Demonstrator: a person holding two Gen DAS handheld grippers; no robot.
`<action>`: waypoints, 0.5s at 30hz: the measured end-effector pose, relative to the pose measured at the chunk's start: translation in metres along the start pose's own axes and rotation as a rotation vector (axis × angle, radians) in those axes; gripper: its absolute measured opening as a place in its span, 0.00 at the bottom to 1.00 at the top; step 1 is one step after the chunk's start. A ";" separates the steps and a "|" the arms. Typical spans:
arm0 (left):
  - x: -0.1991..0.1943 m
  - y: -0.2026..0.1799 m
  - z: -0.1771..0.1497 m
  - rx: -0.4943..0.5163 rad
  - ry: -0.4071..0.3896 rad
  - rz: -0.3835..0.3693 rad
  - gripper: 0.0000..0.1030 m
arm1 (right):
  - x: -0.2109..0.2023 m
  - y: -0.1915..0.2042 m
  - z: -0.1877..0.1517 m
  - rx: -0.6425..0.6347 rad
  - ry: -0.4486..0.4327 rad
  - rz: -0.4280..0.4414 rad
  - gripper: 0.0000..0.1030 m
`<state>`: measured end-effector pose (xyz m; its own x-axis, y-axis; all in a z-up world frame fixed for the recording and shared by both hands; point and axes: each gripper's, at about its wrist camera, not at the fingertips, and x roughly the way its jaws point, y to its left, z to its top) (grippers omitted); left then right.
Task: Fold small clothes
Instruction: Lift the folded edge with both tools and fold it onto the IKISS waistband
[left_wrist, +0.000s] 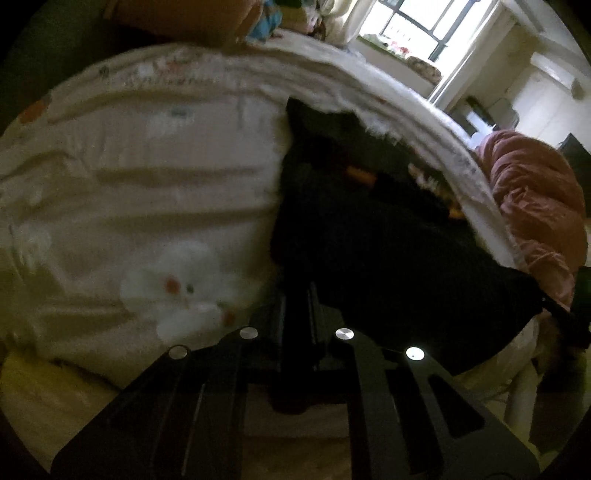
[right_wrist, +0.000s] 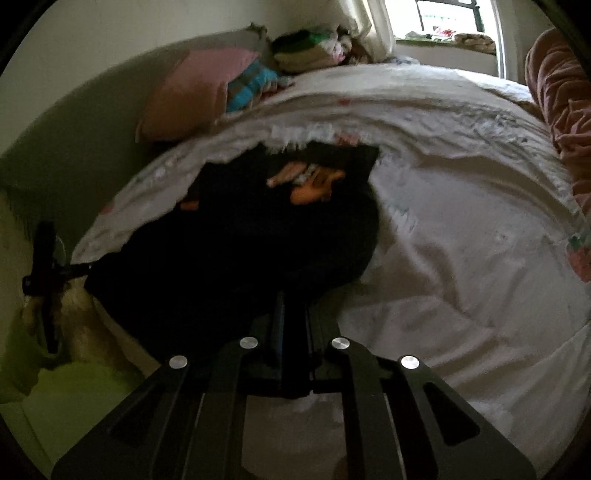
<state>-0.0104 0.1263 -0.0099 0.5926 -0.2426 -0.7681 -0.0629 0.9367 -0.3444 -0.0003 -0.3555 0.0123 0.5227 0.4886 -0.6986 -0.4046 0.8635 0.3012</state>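
A small black garment (left_wrist: 369, 229) with an orange print lies on a white printed bedsheet (left_wrist: 129, 177). My left gripper (left_wrist: 299, 295) is shut on the garment's near left edge. In the right wrist view the same garment (right_wrist: 258, 236) fills the centre left, and my right gripper (right_wrist: 291, 306) is shut on its near right edge. The left gripper shows at the far left of the right wrist view (right_wrist: 46, 266), pinching a corner of the cloth. The right gripper shows at the far right of the left wrist view (left_wrist: 569, 317), also on a corner.
A pink pillow (right_wrist: 195, 92) and a stack of folded clothes (right_wrist: 314, 50) lie at the head of the bed. A pink-sleeved arm (left_wrist: 535, 206) is at the right. A window (left_wrist: 424, 26) is behind the bed.
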 end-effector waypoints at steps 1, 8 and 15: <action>-0.003 -0.002 0.004 0.005 -0.014 -0.002 0.03 | -0.003 -0.001 0.003 0.003 -0.017 -0.002 0.07; -0.021 -0.012 0.033 0.003 -0.092 -0.014 0.03 | -0.017 -0.011 0.025 0.041 -0.134 0.010 0.07; -0.031 -0.024 0.058 0.008 -0.151 0.003 0.03 | -0.021 -0.019 0.042 0.076 -0.202 0.005 0.07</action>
<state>0.0195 0.1264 0.0537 0.7067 -0.1992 -0.6789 -0.0593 0.9395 -0.3374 0.0281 -0.3770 0.0492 0.6639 0.5018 -0.5545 -0.3541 0.8640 0.3579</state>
